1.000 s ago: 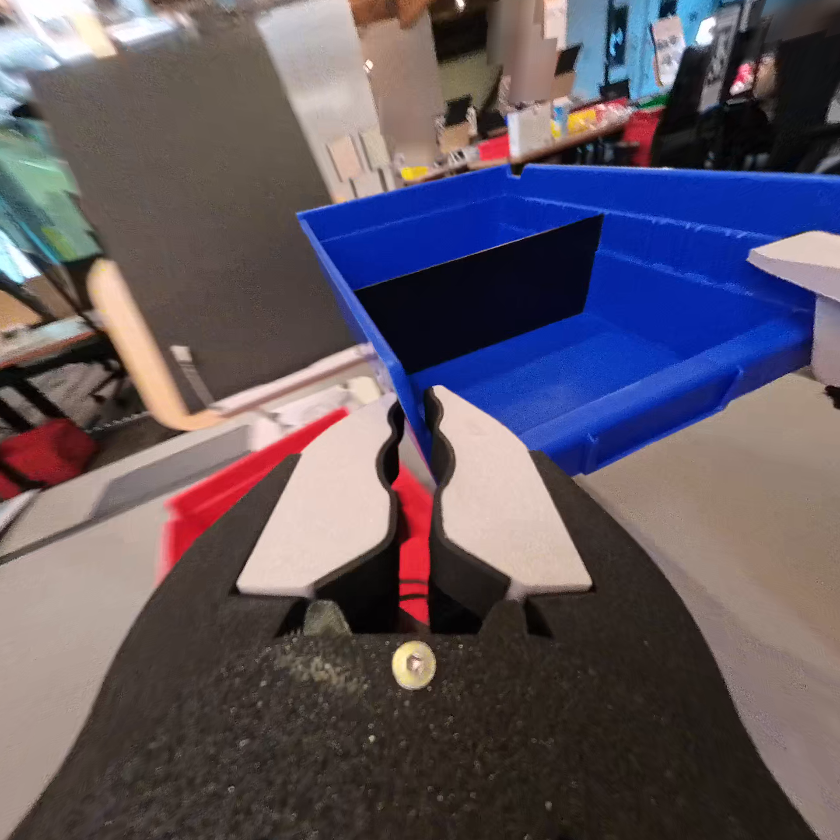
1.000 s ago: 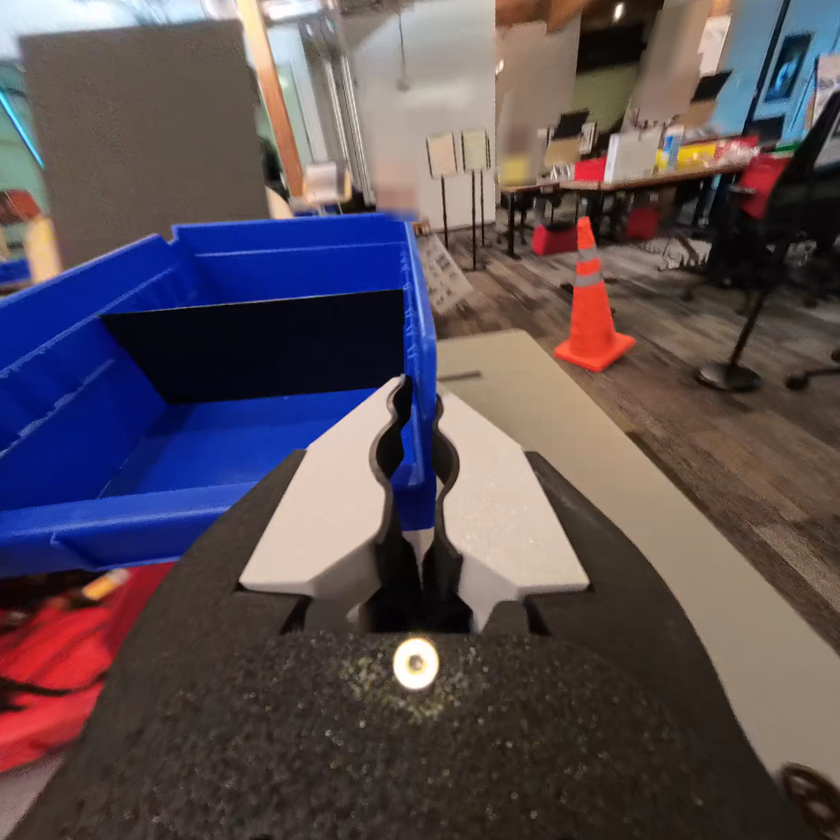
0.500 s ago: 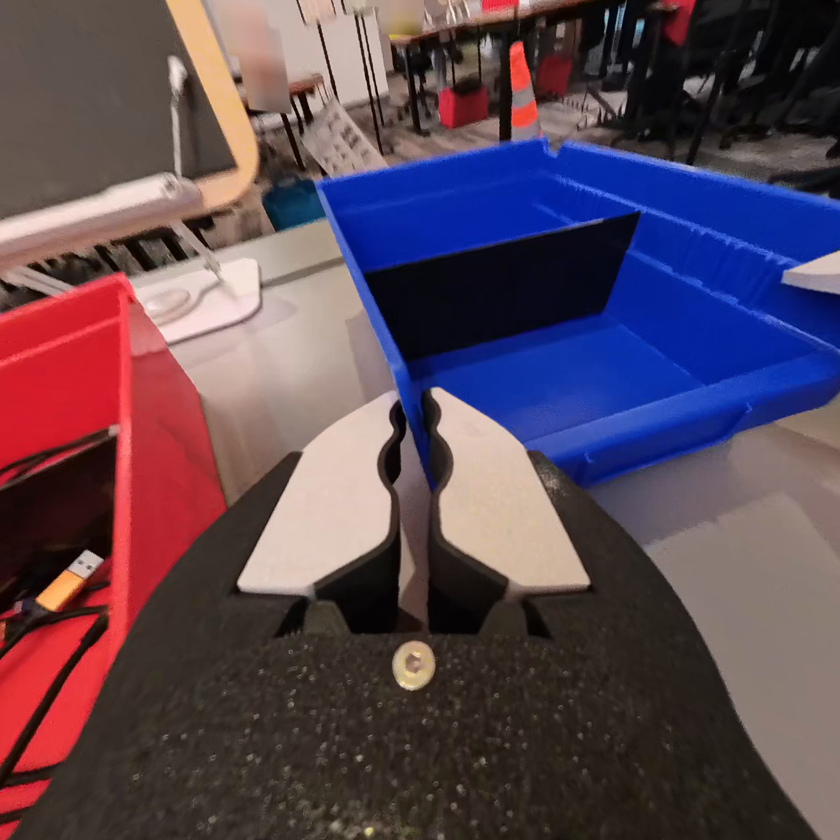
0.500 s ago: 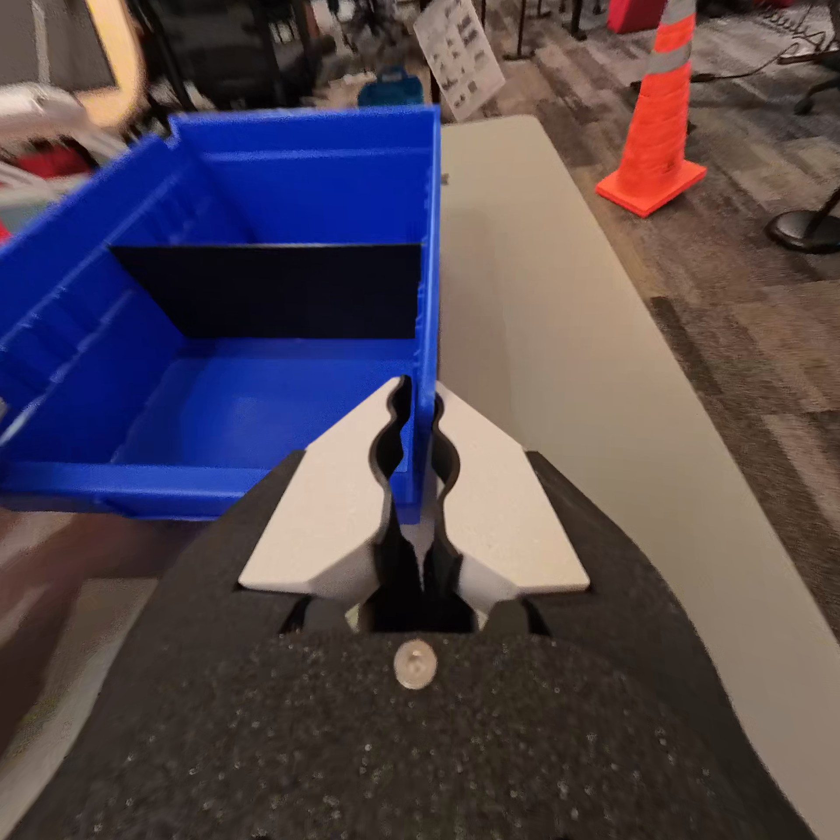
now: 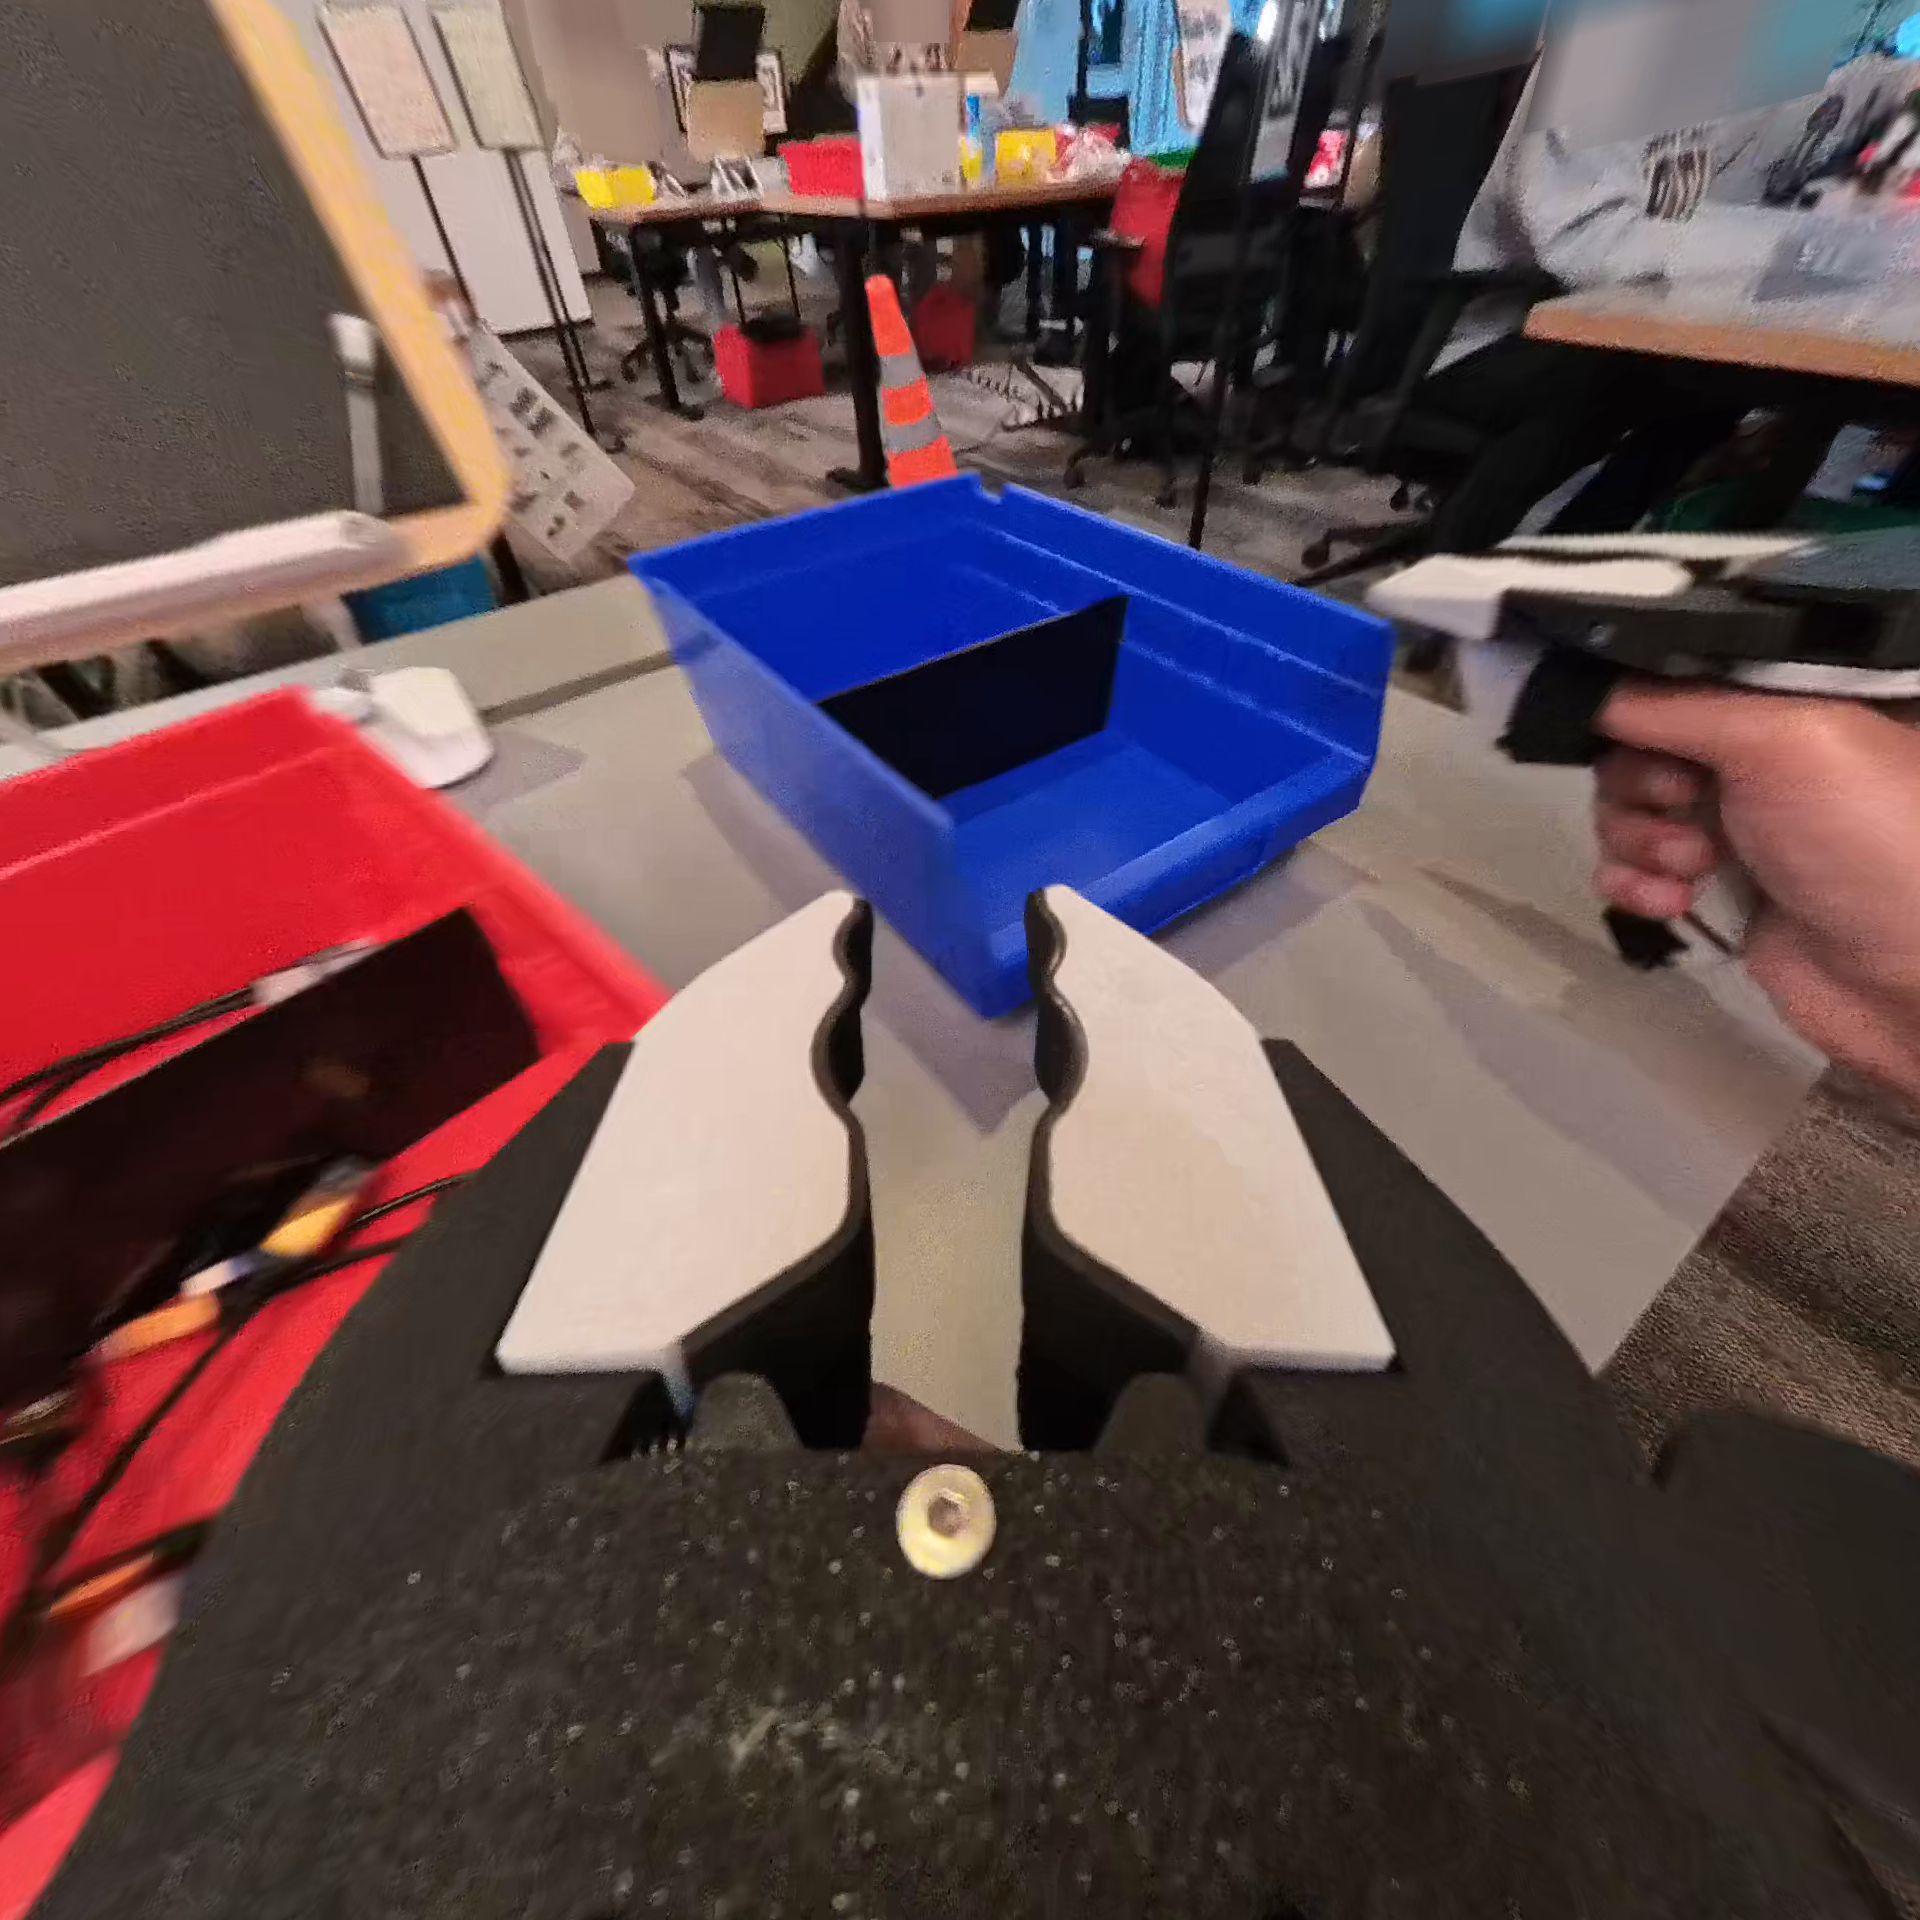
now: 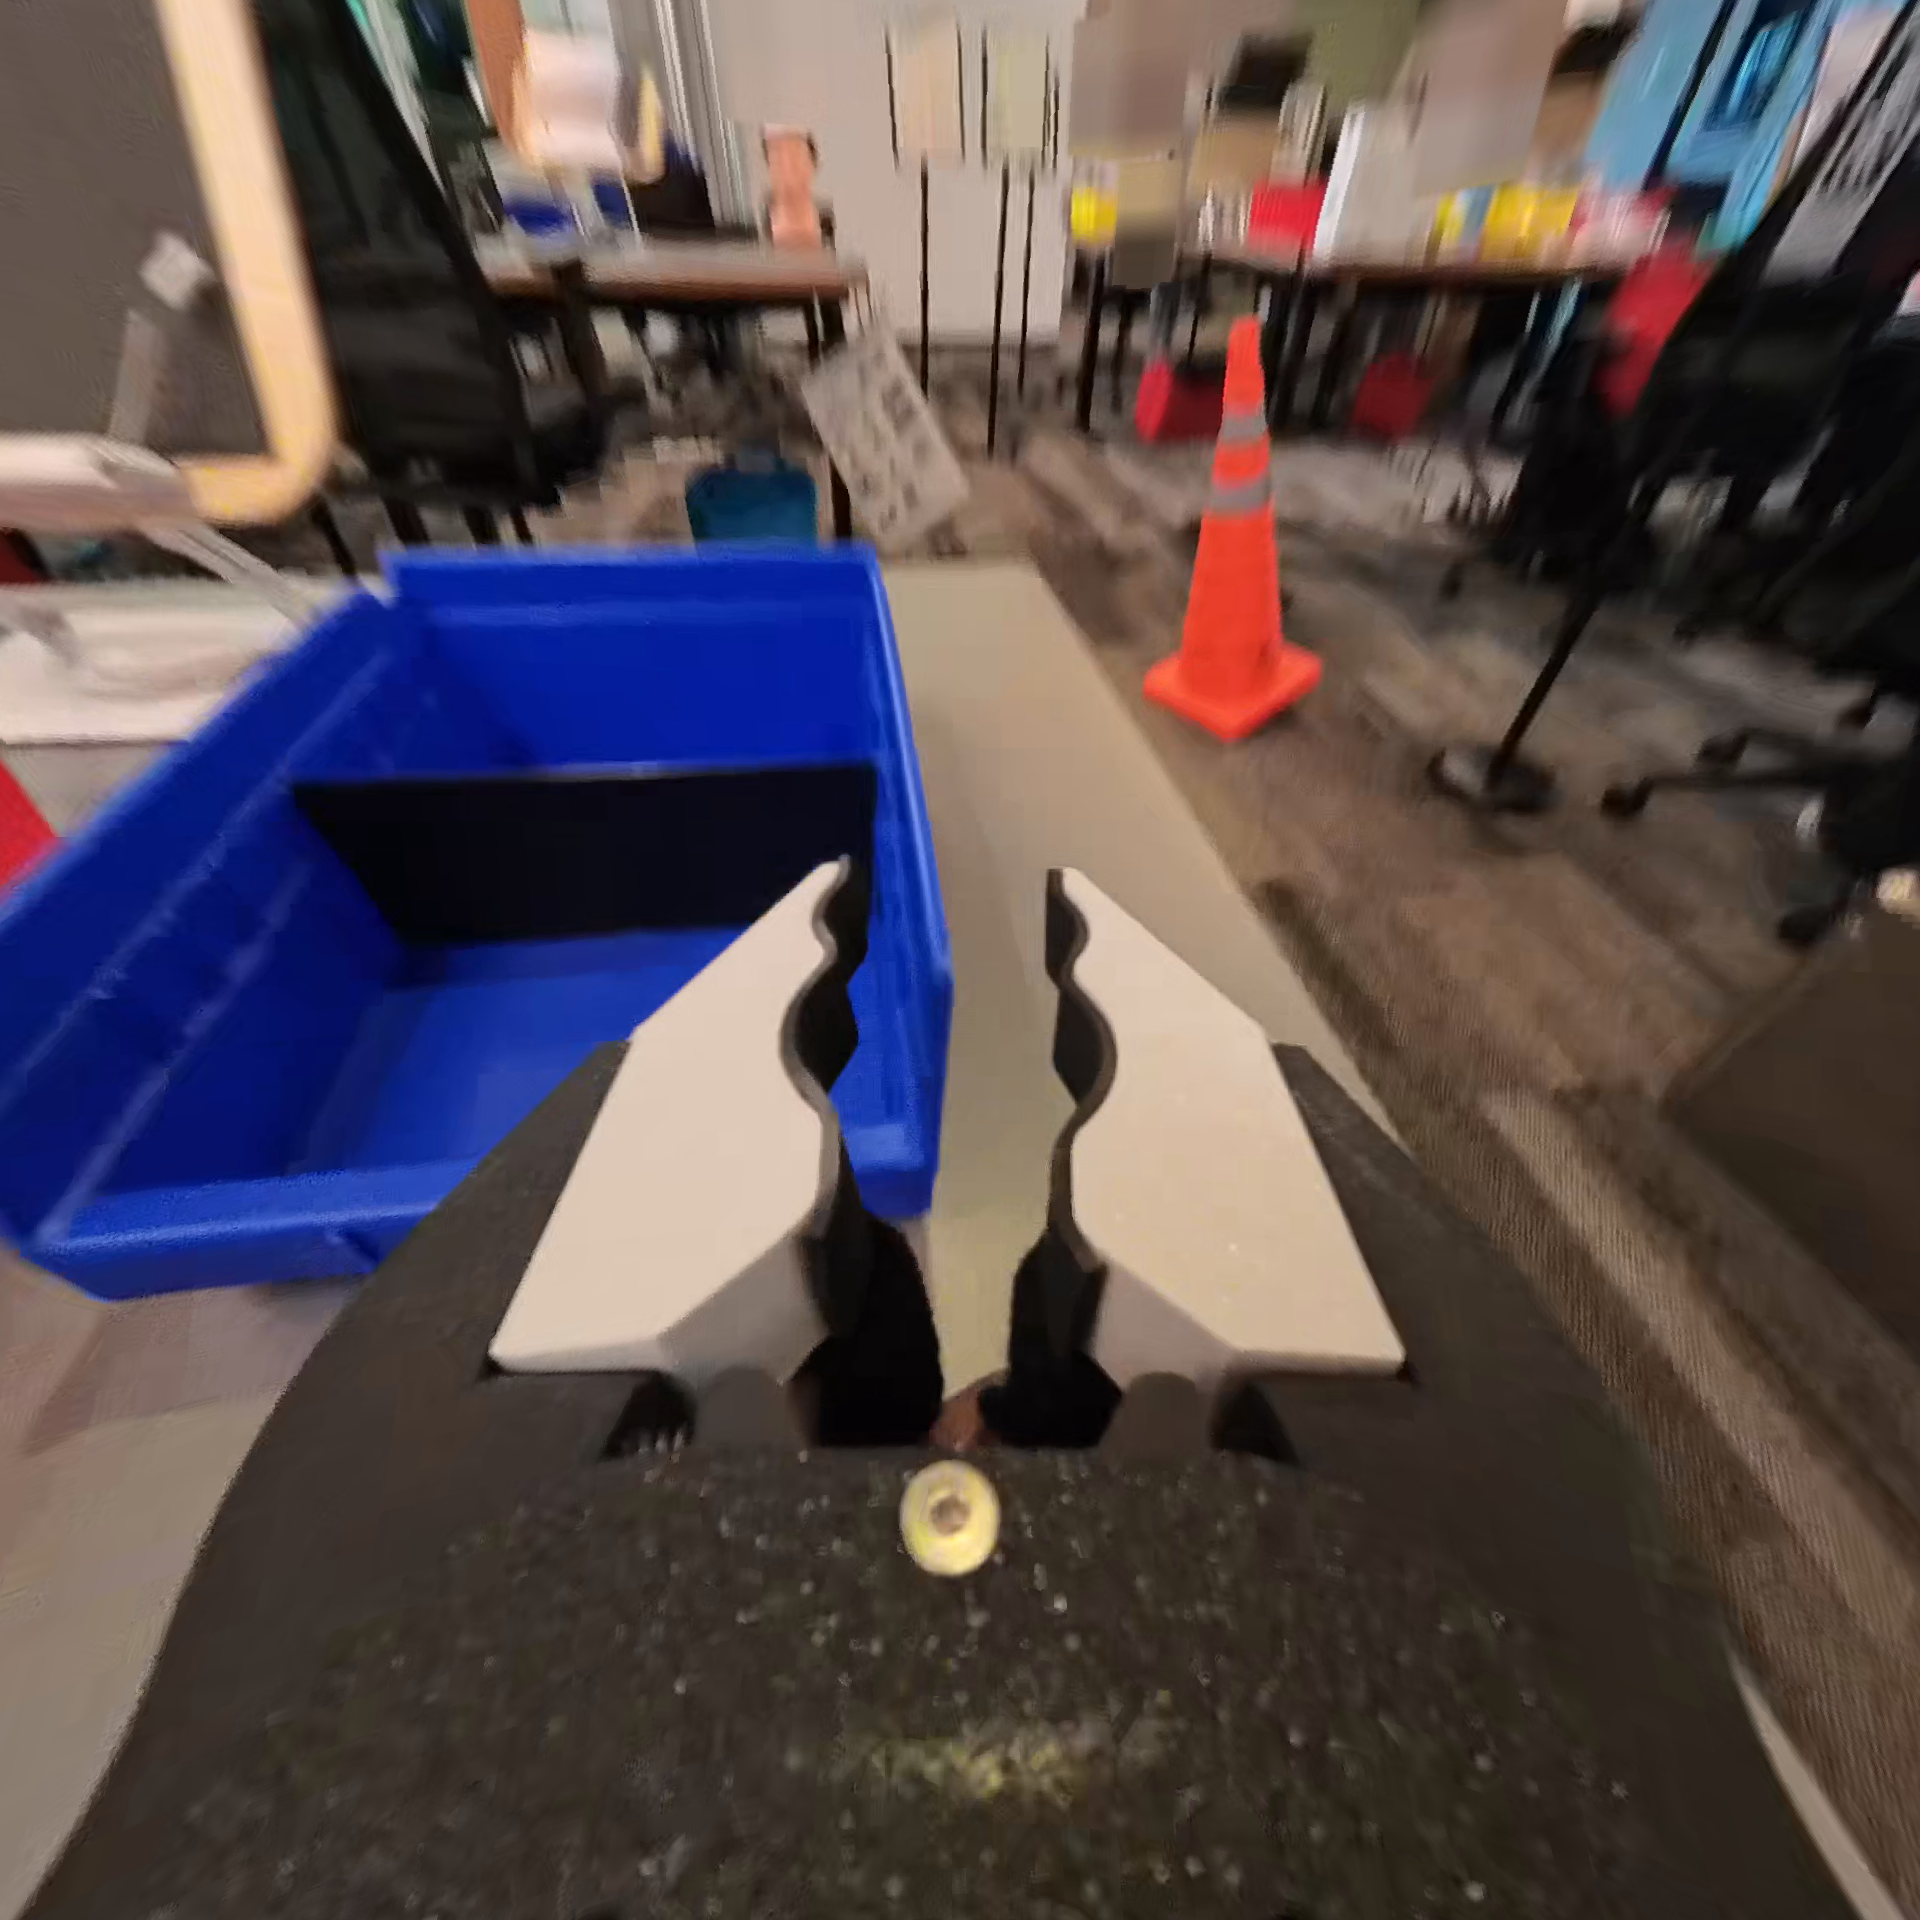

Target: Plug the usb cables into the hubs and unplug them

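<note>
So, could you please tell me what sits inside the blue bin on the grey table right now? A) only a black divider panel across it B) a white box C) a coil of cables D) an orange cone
A: the blue bin holds just a black divider panel standing across its middle, with bare blue floor on the near side; cables lie in the red bin instead.

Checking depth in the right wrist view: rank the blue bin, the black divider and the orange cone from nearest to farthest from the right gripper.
From the right gripper, open and empty:
1. Blue bin, its near corner just left of the fingertips.
2. Black divider, across the bin's inside, farther back on the left.
3. Orange cone, on the floor beyond the table, ahead to the right.
</note>
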A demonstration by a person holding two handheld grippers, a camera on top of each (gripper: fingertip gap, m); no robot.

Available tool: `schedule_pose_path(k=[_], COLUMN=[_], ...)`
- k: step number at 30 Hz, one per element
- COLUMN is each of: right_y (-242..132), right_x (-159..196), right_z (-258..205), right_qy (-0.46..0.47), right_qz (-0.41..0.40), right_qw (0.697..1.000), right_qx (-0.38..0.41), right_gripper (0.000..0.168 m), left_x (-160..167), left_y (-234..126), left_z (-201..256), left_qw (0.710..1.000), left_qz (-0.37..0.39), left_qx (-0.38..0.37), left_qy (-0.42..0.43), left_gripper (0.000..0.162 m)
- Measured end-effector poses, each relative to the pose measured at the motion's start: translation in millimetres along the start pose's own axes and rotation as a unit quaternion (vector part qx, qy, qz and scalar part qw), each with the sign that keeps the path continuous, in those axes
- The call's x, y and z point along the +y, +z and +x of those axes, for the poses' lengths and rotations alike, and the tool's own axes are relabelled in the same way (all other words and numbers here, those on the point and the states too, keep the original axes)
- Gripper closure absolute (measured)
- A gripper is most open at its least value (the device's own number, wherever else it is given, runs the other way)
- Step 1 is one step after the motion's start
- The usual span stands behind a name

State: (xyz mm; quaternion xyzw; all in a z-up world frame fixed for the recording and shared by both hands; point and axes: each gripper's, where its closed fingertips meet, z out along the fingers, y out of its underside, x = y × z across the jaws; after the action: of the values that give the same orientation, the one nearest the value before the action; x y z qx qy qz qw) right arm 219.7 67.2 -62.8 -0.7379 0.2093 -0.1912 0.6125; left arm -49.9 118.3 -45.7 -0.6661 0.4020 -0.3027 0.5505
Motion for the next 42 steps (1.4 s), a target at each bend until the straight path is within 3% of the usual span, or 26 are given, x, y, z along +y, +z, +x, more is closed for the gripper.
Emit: schedule_pose_path(k=[3, 5, 7, 10, 13, 16, 18, 19, 25, 31, 37, 42], right_y=[-29.1, -44.3, -57.6, -63.9, -51.6, -28.8, -21.6, -19.3, -25.6, -32.6, -36.7, -37.7], right_x=[-45.6, -53.9, -46.2, 3.0, 46.6, 67.8, 69.1, 68.4, 47.7, 33.3, 41.5, 46.6], right_z=[-49.9, -107.2, -176.6, -272.4, -312.5, -314.7, -317.3, -317.3, -335.3, -425.7, -539.4, -584.8], right_qy=[-0.032, -0.059, -0.059, -0.014, 0.025, -0.007, -0.007, 0.000, 0.024, 0.026, -0.015, -0.026], right_qz=[0.075, 0.082, 0.070, -0.024, -0.083, -0.114, -0.119, -0.124, -0.083, -0.054, -0.092, -0.088], right_qw=[0.994, 0.984, 0.969, 0.947, 0.954, 0.972, 0.975, 0.976, 0.990, 0.990, 0.979, 0.976], right_qx=[-0.073, -0.146, -0.228, -0.319, -0.287, -0.205, -0.186, -0.177, -0.111, -0.129, -0.183, -0.195], right_gripper=[0.136, 0.132, 0.130, 0.120, 0.110, 0.135, 0.162, 0.162, 0.164, 0.164, 0.162, 0.159], left_x=[8.8, 24.1, 44.5, 77.0, 108.1, 120.3, 119.0, 117.3, 110.5, 101.8, 123.6, 143.5], left_y=[-59.0, -95.8, -116.2, -116.3, -96.4, -81.5, -81.0, -82.3, -94.2, -134.6, -185.7, -199.7], left_z=[-82.1, -135.5, -169.3, -195.1, -200.2, -198.8, -202.3, -205.1, -230.4, -314.0, -414.0, -460.2], left_qw=[0.995, 0.984, 0.975, 0.970, 0.972, 0.976, 0.974, 0.973, 0.966, 0.961, 0.959, 0.958], left_qz=[0.006, 0.008, -0.008, -0.052, -0.102, -0.118, -0.123, -0.124, -0.130, -0.112, -0.126, -0.117], left_qx=[-0.099, -0.178, -0.221, -0.239, -0.208, -0.180, -0.186, -0.189, -0.220, -0.250, -0.244, -0.246], left_qy=[0.005, -0.001, -0.006, -0.010, -0.047, -0.042, -0.045, -0.050, -0.046, -0.044, -0.064, -0.088], left_gripper=[0.127, 0.122, 0.119, 0.119, 0.122, 0.129, 0.133, 0.146, 0.155, 0.159, 0.159, 0.159])
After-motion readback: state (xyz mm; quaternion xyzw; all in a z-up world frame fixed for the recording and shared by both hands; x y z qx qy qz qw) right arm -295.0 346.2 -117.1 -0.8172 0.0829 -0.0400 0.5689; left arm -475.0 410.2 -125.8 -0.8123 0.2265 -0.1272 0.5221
